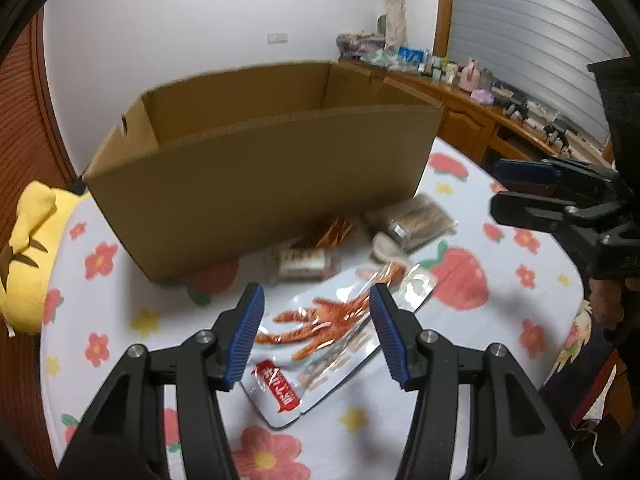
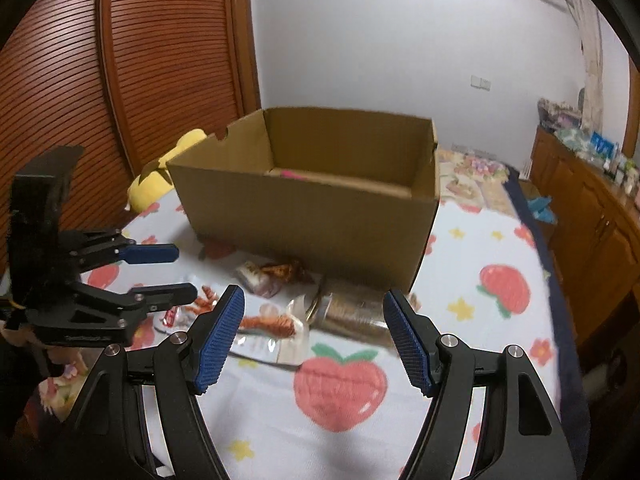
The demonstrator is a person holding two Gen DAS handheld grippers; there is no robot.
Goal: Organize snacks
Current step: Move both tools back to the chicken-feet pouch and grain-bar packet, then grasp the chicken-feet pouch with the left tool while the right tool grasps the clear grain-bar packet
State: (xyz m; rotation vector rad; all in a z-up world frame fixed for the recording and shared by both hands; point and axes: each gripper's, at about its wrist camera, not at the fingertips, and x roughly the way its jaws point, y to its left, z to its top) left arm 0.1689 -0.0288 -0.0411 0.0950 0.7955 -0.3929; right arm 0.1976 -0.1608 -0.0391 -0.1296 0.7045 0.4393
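My left gripper (image 1: 316,296) is spread above the chicken-feet packet (image 1: 320,332), holding nothing. My right gripper (image 2: 314,300) gapes wider, empty, above the snacks beside the cardboard box (image 2: 312,216).

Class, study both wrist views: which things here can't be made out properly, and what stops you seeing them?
- Cardboard box interior, left wrist view: near wall hides it.
- Pink item in the box, right wrist view: mostly hidden by the wall.
- Small snack packets: blurred, labels unreadable.
- Shelf clutter: too small.
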